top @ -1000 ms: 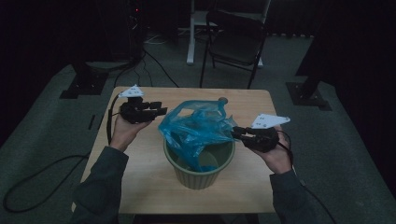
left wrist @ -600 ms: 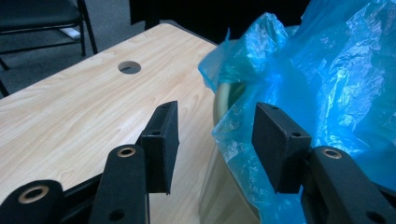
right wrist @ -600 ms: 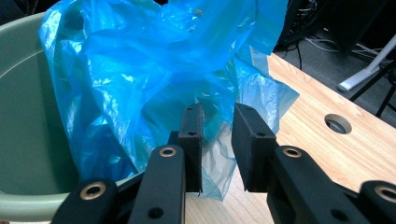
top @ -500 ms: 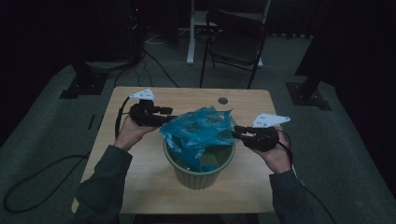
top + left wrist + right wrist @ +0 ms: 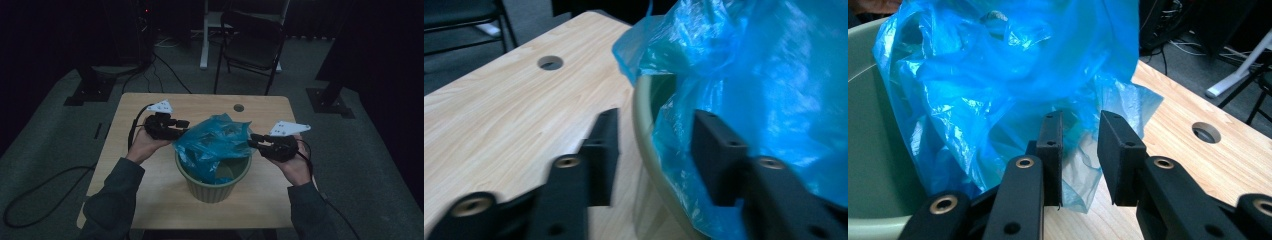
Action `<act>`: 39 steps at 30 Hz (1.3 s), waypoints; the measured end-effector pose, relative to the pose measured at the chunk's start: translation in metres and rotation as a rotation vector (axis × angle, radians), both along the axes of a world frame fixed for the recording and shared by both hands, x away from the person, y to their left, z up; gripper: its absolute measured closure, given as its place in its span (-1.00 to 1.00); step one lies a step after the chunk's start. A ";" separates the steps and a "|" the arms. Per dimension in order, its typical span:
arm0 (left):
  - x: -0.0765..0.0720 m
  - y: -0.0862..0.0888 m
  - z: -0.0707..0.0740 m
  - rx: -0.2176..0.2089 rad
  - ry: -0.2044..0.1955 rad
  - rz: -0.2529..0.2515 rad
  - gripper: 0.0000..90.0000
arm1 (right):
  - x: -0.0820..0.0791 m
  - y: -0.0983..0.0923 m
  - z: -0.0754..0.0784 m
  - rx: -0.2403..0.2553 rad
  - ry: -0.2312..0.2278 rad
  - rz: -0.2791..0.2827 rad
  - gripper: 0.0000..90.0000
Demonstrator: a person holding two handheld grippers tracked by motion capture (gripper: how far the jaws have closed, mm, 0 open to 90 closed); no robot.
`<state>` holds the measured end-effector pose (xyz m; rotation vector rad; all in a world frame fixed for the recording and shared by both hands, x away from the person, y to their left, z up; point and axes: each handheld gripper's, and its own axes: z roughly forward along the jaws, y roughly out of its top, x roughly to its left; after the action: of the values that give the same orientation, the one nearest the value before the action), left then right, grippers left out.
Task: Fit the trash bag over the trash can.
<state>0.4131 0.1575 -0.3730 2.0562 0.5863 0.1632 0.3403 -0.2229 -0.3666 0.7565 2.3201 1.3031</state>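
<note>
Blue plastic bag (image 5: 212, 145) drapes over the green bin (image 5: 212, 187) at counter (image 5: 130, 110) centre. At nine o'clock, the left claw (image 5: 654, 145), just closing, straddles rim and bag, unclamped. At three o'clock, the right claw (image 5: 1079, 150), just opening, gapes around the bag's edge.

The blue bag (image 5: 212, 145) covers most of the green bin's (image 5: 212, 187) mouth; the bin's contents cannot be determined. In the left gripper view, the left hand-held gripper (image 5: 654, 150) is motion-blurred. The bench (image 5: 150, 200) near corners are cut off by the sleeves.
</note>
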 end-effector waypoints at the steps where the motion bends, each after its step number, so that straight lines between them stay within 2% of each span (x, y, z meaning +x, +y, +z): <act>1: 0.000 0.000 0.000 0.000 0.000 0.000 0.45 | 0.000 0.000 0.000 0.000 0.000 0.000 0.60; 2: 0.001 0.000 0.000 -0.013 -0.001 0.004 0.45 | 0.000 0.000 0.000 0.000 -0.002 -0.006 0.60; 3: 0.001 0.000 0.001 -0.015 -0.002 0.006 0.56 | 0.001 -0.001 0.000 -0.001 0.000 -0.015 0.60; 6: 0.002 0.001 0.001 -0.031 0.003 0.005 0.70 | 0.003 -0.001 -0.001 0.001 0.006 -0.023 0.60; 10: 0.003 0.001 0.001 -0.054 0.000 0.004 0.81 | 0.008 -0.002 -0.003 0.013 0.026 -0.047 0.54; 13: 0.004 0.004 0.002 -0.076 0.001 0.030 0.96 | 0.010 -0.003 -0.004 0.033 0.034 -0.055 0.53; 16: 0.006 0.006 0.000 -0.058 0.007 0.044 0.99 | 0.012 -0.003 -0.004 0.046 0.043 -0.052 0.50; 27: 0.007 0.012 0.000 -0.063 0.002 0.079 1.00 | 0.012 -0.004 -0.002 0.056 0.032 -0.076 0.56; 30: 0.006 0.012 0.001 -0.063 -0.003 0.088 1.00 | 0.012 -0.005 0.001 0.080 0.010 -0.096 0.49; 34: 0.007 0.013 0.000 -0.062 -0.001 0.093 1.00 | 0.012 -0.005 0.002 0.086 0.003 -0.104 0.47; 35: 0.007 0.014 0.000 -0.063 0.001 0.094 1.00 | 0.016 -0.005 0.004 0.099 0.000 -0.123 0.41; 39: 0.007 0.013 -0.001 -0.064 0.001 0.094 1.00 | 0.025 -0.003 -0.001 0.081 0.048 -0.131 0.39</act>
<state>0.4200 0.1705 -0.3740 1.9684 0.6807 0.1961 0.3653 -0.2262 -0.3676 0.9582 2.2242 1.3408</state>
